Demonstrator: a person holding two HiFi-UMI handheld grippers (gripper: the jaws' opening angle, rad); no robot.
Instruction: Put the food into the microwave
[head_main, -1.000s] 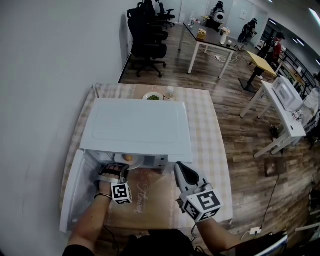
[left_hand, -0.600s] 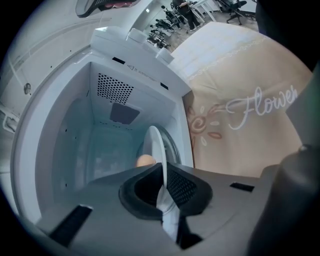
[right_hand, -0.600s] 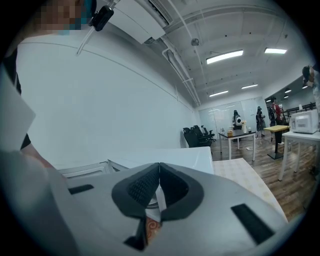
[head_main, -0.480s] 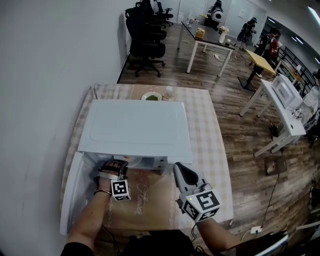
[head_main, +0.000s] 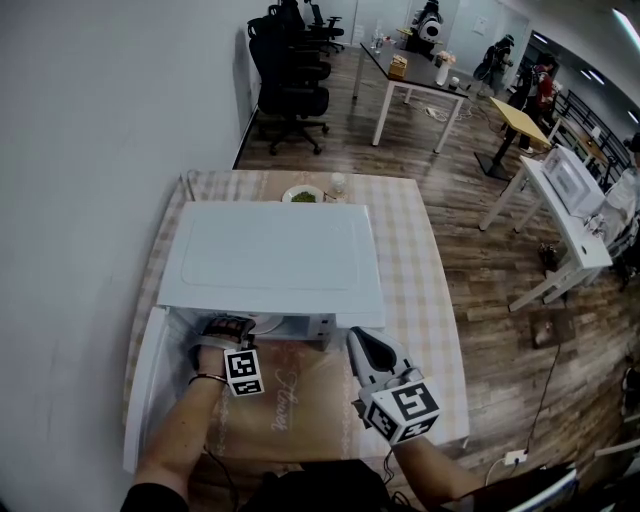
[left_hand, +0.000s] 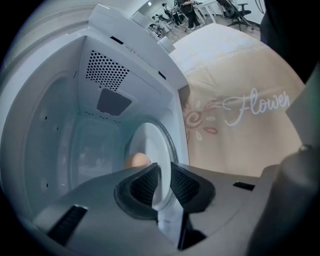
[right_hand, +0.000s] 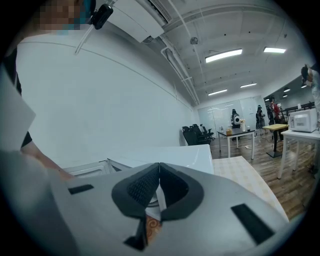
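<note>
Opening inside the microwave (left_hand: 60, 125), left gripper (left_hand: 162, 181) jaws are parted about the plate (left_hand: 150, 142) rim, round food (left_hand: 136, 161) just beyond them, right gripper (right_hand: 159, 187) pressed together, empty.

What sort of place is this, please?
Probably an open office or lab, not a home kitchen: black wheeled office chairs, long white-legged work tables, and another white microwave on a white side table.

The microwave (head_main: 275, 255) is white. So is the plate (left_hand: 150, 145) — the food (left_hand: 136, 160) is orange-tan. The tablecloth (head_main: 425, 270) has beige-and-white checks. At 6 o'clock the mat (head_main: 300, 400) is tan with white writing. Black chairs (head_main: 290, 85) at 12 o'clock.
</note>
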